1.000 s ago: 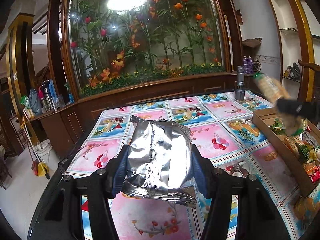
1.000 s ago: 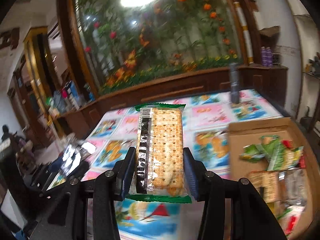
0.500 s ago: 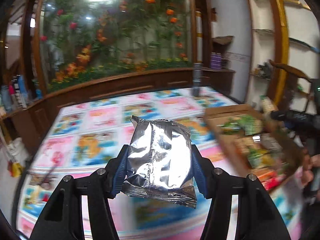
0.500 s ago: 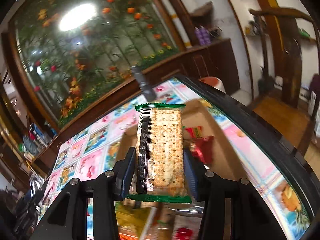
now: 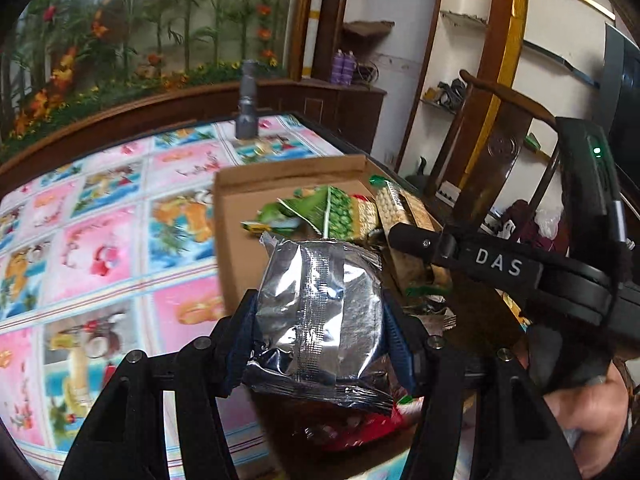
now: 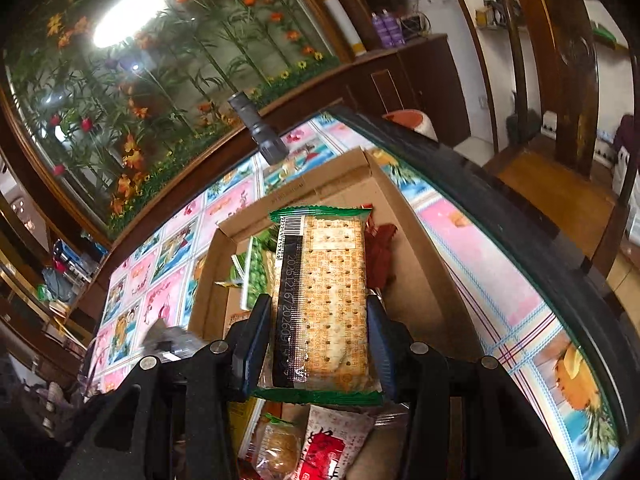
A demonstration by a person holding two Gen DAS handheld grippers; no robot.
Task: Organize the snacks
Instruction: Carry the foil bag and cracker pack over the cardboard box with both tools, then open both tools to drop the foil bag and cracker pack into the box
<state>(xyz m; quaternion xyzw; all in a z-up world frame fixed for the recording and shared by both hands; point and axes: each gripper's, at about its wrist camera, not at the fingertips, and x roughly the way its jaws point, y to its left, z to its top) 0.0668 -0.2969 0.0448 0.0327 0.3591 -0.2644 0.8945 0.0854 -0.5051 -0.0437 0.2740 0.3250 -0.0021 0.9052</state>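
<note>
My left gripper [image 5: 316, 316] is shut on a silver foil snack bag [image 5: 316, 312] and holds it above the near end of the cardboard box [image 5: 240, 216]. My right gripper [image 6: 318, 320] is shut on a cracker packet [image 6: 324, 300] with green ends, held over the same cardboard box [image 6: 404, 248]. The right gripper [image 5: 404, 236] also shows in the left wrist view, reaching in from the right over the box with the cracker packet [image 5: 400, 208]. Several snack packs lie in the box, among them a green pea pack [image 5: 336, 212] and red packs [image 6: 332, 444].
The box sits at the right end of a table with a colourful patterned cloth [image 5: 100, 248]. A grey flashlight [image 5: 246, 108] stands upright at the far edge of the table. A wooden chair [image 6: 560, 120] stands just beyond the dark table rim [image 6: 520, 240].
Both grippers have swung to the right and come over the cardboard box, each still holding its pack. The right gripper now sits close beside the left one.
</note>
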